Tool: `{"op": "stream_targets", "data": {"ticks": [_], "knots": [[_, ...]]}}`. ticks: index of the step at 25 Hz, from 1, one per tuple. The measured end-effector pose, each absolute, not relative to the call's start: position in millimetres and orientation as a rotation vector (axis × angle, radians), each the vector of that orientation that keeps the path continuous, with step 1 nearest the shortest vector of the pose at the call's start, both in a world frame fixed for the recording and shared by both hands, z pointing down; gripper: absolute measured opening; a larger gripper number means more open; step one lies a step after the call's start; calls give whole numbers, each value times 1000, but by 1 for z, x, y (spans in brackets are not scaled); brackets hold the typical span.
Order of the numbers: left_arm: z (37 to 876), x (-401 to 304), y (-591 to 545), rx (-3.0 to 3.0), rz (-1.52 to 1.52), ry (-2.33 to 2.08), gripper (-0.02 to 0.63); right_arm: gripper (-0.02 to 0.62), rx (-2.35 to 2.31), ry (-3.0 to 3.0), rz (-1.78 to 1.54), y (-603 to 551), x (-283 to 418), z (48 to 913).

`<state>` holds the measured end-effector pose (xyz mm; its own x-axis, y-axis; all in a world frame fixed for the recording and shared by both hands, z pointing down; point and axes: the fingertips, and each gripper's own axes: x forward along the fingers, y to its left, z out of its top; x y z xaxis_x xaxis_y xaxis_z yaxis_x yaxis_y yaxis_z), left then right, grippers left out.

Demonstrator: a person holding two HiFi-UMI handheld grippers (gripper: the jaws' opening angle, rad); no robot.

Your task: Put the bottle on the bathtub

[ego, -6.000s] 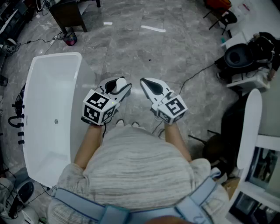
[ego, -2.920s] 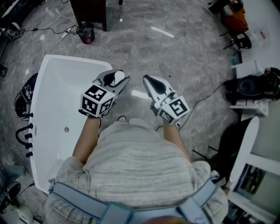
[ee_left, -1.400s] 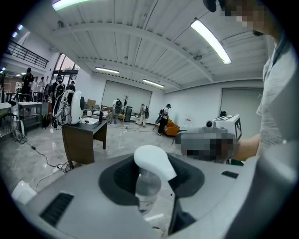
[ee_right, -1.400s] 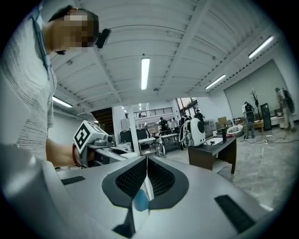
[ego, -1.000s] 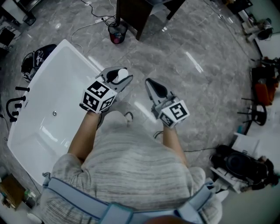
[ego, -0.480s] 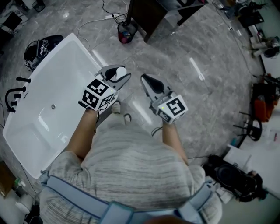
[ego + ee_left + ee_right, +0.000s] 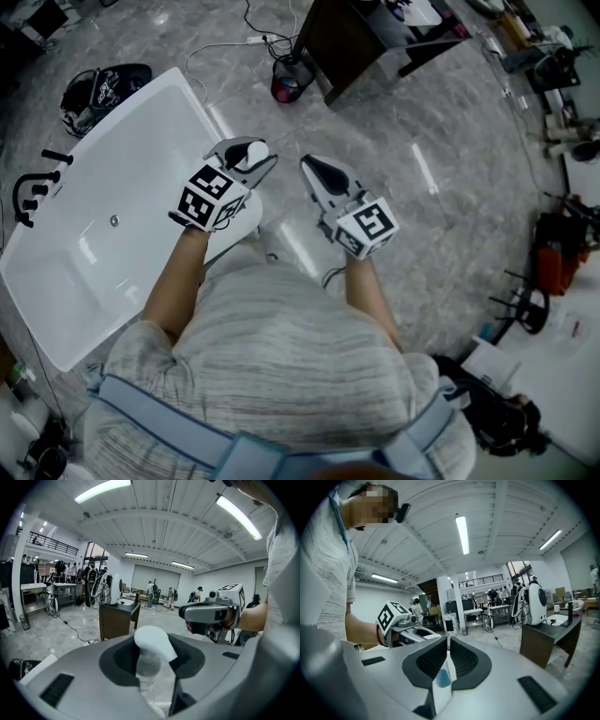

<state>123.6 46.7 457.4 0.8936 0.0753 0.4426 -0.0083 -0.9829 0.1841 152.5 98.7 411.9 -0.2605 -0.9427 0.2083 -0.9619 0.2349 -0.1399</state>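
Observation:
A white bathtub (image 7: 103,216) stands on the grey floor at the left of the head view. My left gripper (image 7: 246,161) hangs over the tub's near rim, shut on a clear bottle with a white cap (image 7: 256,150). In the left gripper view the bottle (image 7: 151,648) stands upright between the dark pads. Beside it, over the floor, my right gripper (image 7: 314,169) is held level with its jaws pressed together; I see nothing held in the right gripper view (image 7: 447,660).
A dark wooden desk (image 7: 366,37) and a small bin (image 7: 286,86) stand beyond the tub. Black tap fittings (image 7: 28,183) and a dark bag (image 7: 103,84) sit at the tub's far side. Cables trail over the floor.
The person has turned and walked, so the bathtub has swung round and now lies under the left gripper. Both grippers keep their pose, the bottle still held.

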Motion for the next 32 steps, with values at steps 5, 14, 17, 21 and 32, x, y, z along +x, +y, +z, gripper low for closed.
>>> {"op": "stream_targets", "data": {"ticks": [5, 14, 17, 21, 32], "knots": [[464, 114, 23, 2868, 678, -26, 155, 3, 1805, -2432, 375, 73, 149, 422], [466, 112, -4, 2833, 647, -183, 155, 3, 1640, -2525, 353, 37, 154, 427], [465, 125, -15, 2822, 637, -237, 155, 3, 1582, -2558, 343, 24, 171, 427], [464, 151, -36, 2801, 629, -324, 155, 3, 1510, -2608, 338, 0, 202, 425], [457, 238, -89, 2750, 599, -535, 155, 3, 1332, -2710, 313, -52, 298, 420]]}}
